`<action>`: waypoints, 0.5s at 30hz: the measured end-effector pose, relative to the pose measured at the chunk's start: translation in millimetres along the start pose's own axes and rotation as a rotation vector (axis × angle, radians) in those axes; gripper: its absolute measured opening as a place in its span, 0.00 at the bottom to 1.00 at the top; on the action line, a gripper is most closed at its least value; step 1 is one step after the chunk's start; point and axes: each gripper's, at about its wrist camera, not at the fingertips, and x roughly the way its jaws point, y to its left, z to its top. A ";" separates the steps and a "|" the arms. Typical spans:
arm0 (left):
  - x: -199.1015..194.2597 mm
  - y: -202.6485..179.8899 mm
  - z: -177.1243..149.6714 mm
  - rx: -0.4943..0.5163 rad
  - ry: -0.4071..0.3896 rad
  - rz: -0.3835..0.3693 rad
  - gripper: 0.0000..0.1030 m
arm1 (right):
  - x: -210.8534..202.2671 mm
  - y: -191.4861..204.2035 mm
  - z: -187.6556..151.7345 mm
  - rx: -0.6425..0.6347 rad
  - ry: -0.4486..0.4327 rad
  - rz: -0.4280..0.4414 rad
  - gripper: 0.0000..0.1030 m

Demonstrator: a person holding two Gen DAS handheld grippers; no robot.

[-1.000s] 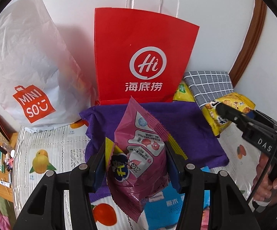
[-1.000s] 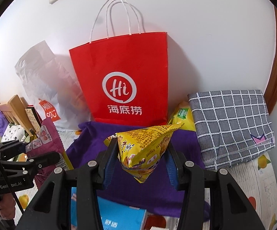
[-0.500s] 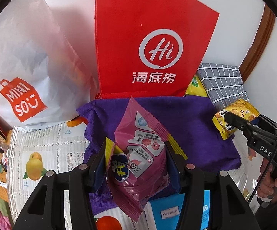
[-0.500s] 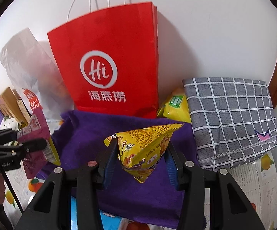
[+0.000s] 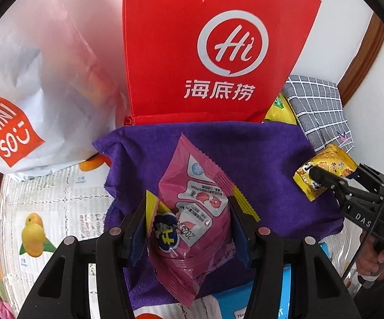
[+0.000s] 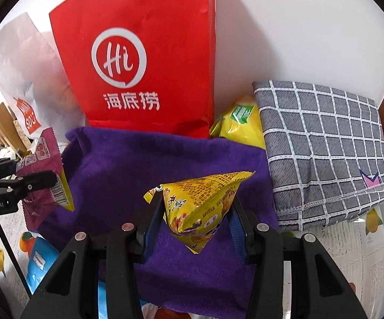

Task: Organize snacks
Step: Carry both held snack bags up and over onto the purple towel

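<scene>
Paper bag [image 6: 144,61] behind the cloth [image 6: 165,164], plastic bag [image 6: 24,66] left, folded towel [image 6: 322,146] right

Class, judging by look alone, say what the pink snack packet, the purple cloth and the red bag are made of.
Pink snack packet: probably glossy plastic film; crimped edges, shiny creases.
Purple cloth: soft fabric, likely microfibre towelling; matte, fuzzy nap.
Red bag: seemingly stiff matte paper; sharp folds, stands upright.

Black tool [image 5: 189,228], blue pads [image 5: 139,228]
</scene>
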 end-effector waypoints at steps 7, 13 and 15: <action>11.1 2.3 0.4 -0.004 0.026 -0.010 0.51 | 12.6 0.5 -3.0 -0.006 0.033 -0.007 0.45; 19.4 -2.0 0.5 0.007 0.045 -0.001 0.51 | 22.1 0.1 -4.0 -0.015 0.058 -0.017 0.45; 21.3 -2.5 1.0 0.006 0.050 0.002 0.51 | 23.8 -0.3 -5.0 -0.012 0.064 -0.021 0.45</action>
